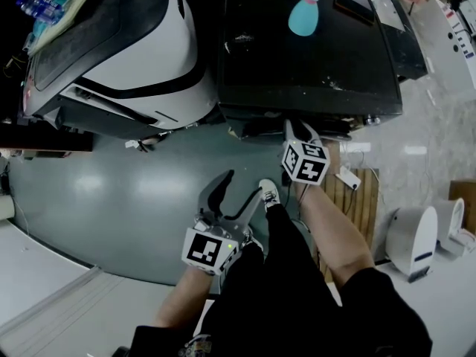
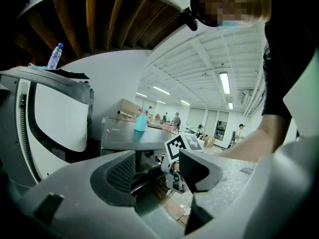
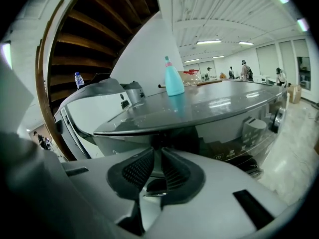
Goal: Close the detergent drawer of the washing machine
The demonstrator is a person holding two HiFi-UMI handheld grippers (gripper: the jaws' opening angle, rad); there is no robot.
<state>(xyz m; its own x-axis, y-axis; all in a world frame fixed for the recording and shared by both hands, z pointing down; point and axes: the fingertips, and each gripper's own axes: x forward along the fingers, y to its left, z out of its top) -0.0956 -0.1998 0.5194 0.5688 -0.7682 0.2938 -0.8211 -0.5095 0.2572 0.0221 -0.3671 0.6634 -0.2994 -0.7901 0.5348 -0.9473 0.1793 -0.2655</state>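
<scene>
A dark washing machine point(image 1: 297, 58) stands ahead with a blue spray bottle point(image 1: 305, 13) on its lid. My right gripper point(image 1: 300, 129) reaches in under its front edge. In the right gripper view the right gripper point(image 3: 157, 156) has its pads drawn almost together, and nothing shows in the thin slit between them. The machine's front panel point(image 3: 254, 126) runs off to the right. I cannot make out the detergent drawer itself. My left gripper point(image 1: 239, 188) hangs lower over the floor, open and empty; from the left gripper point(image 2: 157, 166) I see the right one's marker cube point(image 2: 182, 146).
A white washing machine point(image 1: 126, 50) stands tilted to the left, with a water bottle point(image 1: 37, 6) on it. A wooden pallet point(image 1: 357, 199) and a white appliance point(image 1: 413, 240) lie on the floor to the right. The person's legs and shoe point(image 1: 269, 192) are below the grippers.
</scene>
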